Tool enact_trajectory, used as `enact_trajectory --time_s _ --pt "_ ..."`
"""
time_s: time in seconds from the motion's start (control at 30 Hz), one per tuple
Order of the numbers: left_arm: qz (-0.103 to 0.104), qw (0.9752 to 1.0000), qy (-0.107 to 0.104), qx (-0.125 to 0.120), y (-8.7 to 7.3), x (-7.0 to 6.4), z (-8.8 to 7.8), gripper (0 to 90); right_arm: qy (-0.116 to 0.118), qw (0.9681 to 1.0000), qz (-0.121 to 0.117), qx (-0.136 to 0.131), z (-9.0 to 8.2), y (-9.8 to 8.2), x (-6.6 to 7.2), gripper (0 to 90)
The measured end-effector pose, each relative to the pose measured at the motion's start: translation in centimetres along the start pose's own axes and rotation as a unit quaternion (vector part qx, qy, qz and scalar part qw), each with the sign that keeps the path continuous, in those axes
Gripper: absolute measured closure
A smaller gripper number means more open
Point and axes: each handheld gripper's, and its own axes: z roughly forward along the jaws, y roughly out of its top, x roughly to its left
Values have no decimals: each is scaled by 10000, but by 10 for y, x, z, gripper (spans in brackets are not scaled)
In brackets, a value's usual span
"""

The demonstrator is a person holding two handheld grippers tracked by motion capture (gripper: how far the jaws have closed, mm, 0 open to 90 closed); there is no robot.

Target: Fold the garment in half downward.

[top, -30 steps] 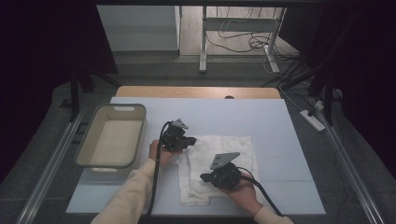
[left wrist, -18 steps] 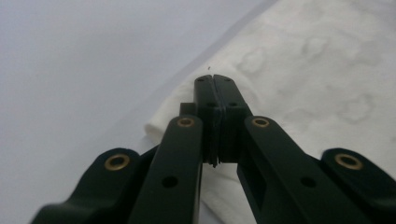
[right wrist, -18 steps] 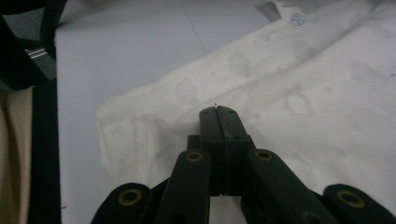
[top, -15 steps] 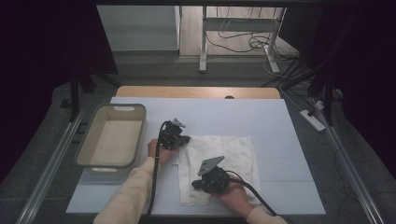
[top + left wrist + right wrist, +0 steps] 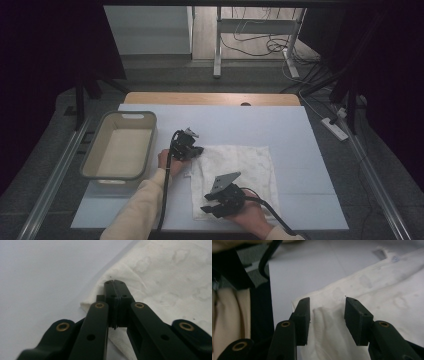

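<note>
- Bin [image 5: 120,150]: far L on the worktop [image 5: 295,135], beige plastic, rectangular w/ rounded corners, handle slot in the far wall. Well apart from cloth.
- L forearm: cream sleeve [image 5: 137,212], comes in from bottom edge, angled up and rightward; L hand [image 5: 165,161] wrapped round the tool body, black cable trailing back along the sleeve.
- Left tool [image 5: 198,150]: at cloth's far-L corner, pointing right, held low over the worktop. In left gripper view [image 5: 115,283] jaws pressed together, black pads meeting flat; tips sit right at the cloth's edge. Can't tell whether any fabric is nipped betw. them.
- Cloth [image 5: 235,175]: centre-front of worktop, lying spread, roughly rectangular, L edge slightly rumpled. Off-white, soft woven look, faint mottled/embossed pattern; small tag near far-L corner.
- Right tool [image 5: 210,209]: at cloth's near-L corner, pointing left; grey three-cornered plate on top. R hand [image 5: 247,215] grips from behind, thick black cable curling off toward the bottom R.
- Right gripper view [image 5: 327,315]: jaws spread partway, have just been opening; a raised fold of cloth stands betw. the pads, pads not pressing on it.
- Worktop: pale grey-white matte sheet, smooth; wood strip showing along far edge.
</note>
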Motion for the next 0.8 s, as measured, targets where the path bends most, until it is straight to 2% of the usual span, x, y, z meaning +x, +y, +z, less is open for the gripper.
enact_trajectory --time_s 0.07,0.1,0.17,0.23,0.37,0.47,0.53,0.6,0.63,0.73,0.8 --pt "0 10000 -2 -3 0 0 0 882 -213 9993 -176 249 6 0 3 662" --pt "-5 10000 -3 -4 0 0 0 882 -319 9989 -237 233 8 -1 4 770" --pt "-6 10000 -13 -1 0 1 0 882 -295 9992 -156 229 6 0 2 848" --pt "-15 10000 -10 1 -1 1 -1 882 -280 9994 -147 159 4 0 4 862" --pt "-51 10000 -36 -10 -2 2 -1 883 -219 9993 -297 30 1 3 14 864" --pt "-58 10000 -36 -11 -2 1 -1 883 -172 9992 -345 60 2 2 18 861" --pt "-52 10000 -28 -3 -2 1 -1 883 -228 9989 -391 116 5 0 17 807" --pt "-48 10000 -26 4 -2 1 -2 883 -223 9993 -292 90 7 -1 15 659" --pt "-47 10000 -27 4 -3 1 -2 883 -197 9995 -254 46 6 -1 15 612" --pt "-39 10000 -33 10 -3 1 -2 883 -244 9992 -226 -208 -3 -1 13 545" --pt "-42 10000 -38 9 -3 1 -3 882 -341 9984 -65 -439 -16 -1 6 529"
